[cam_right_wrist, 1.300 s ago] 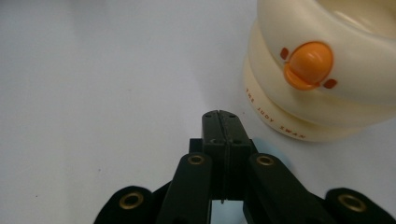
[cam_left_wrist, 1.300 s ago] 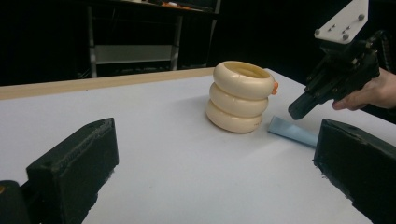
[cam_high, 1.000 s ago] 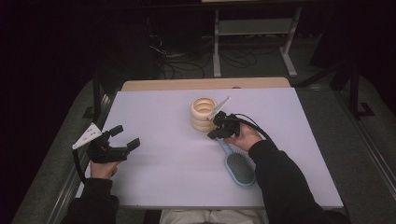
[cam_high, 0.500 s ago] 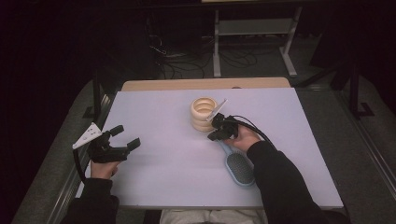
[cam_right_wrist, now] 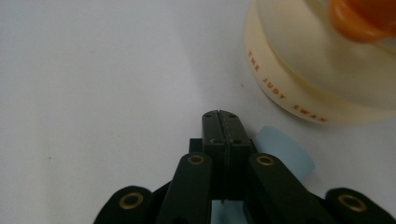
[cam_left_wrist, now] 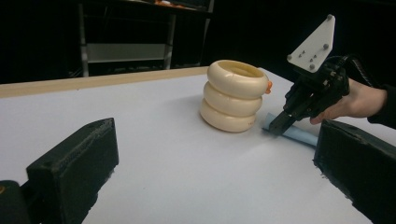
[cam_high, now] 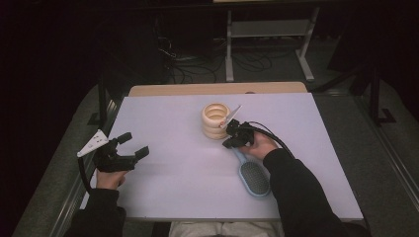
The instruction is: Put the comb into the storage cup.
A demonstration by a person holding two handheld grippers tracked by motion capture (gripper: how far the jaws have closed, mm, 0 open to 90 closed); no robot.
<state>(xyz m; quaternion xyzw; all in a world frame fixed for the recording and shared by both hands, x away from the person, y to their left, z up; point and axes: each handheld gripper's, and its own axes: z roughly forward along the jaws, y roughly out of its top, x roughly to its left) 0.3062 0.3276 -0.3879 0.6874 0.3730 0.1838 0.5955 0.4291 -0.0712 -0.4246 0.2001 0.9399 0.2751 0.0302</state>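
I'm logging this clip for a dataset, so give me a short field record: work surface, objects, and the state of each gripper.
surface: white table top
objects: cream ring stack, three rings high; light blue brush lying flat
brush position: handle end points toward the ring stack, just apart from it
right gripper: jaws closed together, tip down over the brush handle end, beside the ring stack
left gripper: jaws open, holding nothing, at the table's left side

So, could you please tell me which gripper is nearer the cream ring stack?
Right. The right gripper sits beside the ring stack; the left gripper hangs far off.
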